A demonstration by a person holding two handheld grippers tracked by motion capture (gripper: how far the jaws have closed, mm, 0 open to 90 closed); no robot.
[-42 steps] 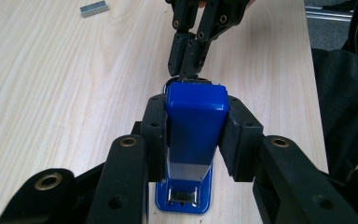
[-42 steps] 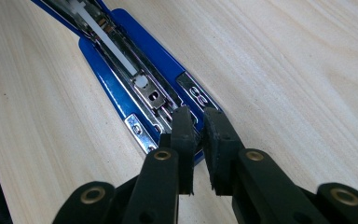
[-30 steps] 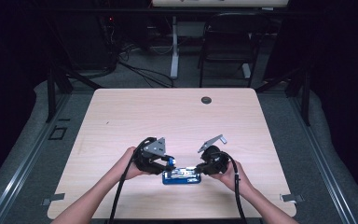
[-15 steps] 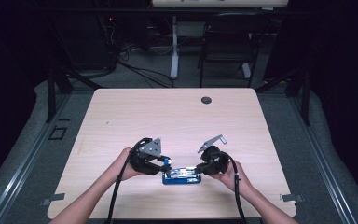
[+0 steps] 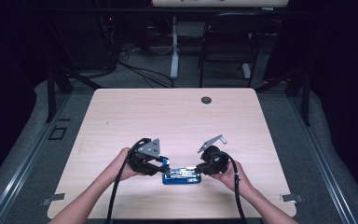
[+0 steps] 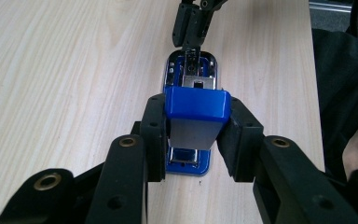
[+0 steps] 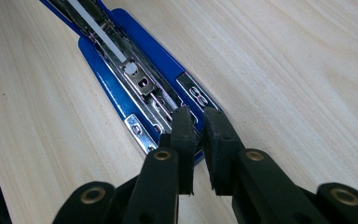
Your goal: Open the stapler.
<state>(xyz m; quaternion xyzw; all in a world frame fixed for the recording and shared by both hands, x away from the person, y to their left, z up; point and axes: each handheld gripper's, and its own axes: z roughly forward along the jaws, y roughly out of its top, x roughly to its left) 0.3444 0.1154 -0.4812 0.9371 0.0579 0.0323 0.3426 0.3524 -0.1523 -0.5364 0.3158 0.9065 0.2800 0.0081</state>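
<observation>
On pale wood table (image 5: pixel 121 116), dark room: left gripper (image 6: pixel 196 135) clamps blue stapler (image 6: pixel 196 105) lid; right gripper (image 7: pixel 198 135) nearly closed.

From the high view I am seeing the blue metal stapler (image 5: pixel 182 176) too small to read its parts. My left gripper (image 6: pixel 196 135) is covering its lid's sides, and the right gripper view is cutting off its far end.

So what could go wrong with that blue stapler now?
The left gripper clamps the stapler's raised blue lid by its smooth sides; it might slip free and snap down. The right gripper is nearly shut on thin metal in the open staple track, so a tug could bend that part or drag the stapler across the table.
</observation>
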